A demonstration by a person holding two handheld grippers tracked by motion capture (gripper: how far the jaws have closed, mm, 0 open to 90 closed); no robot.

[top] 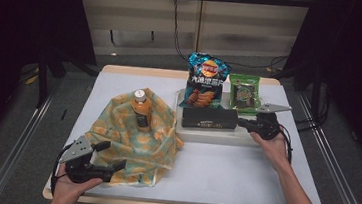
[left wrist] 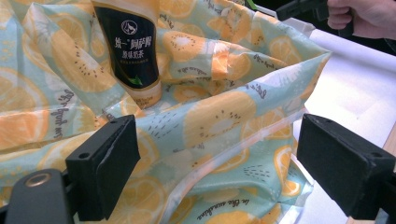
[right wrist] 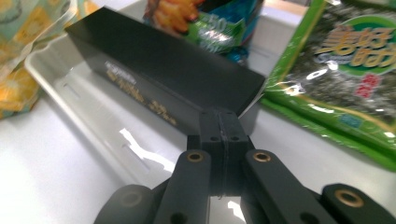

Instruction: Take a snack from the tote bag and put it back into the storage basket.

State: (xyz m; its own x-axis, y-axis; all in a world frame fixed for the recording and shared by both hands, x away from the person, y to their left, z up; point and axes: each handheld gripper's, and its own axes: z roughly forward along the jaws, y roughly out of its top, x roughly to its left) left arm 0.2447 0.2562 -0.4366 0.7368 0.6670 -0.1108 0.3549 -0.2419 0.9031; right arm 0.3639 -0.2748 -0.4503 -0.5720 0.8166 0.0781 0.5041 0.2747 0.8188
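Right gripper view showing right gripper (right wrist: 223, 135) with jaws pressed fully together, gripping nothing, tips sitting just at near end of black box (right wrist: 163, 70). Box lying directly ahead of claw, long axis running away and leftward, resting in white tray (right wrist: 93, 116); right hand nearer than left. Box looking matte black, long, rectangular, small gold print along side. Left gripper (top: 106, 155) standing wide open, facing orange-print bag (top: 135, 143), well apart from box.
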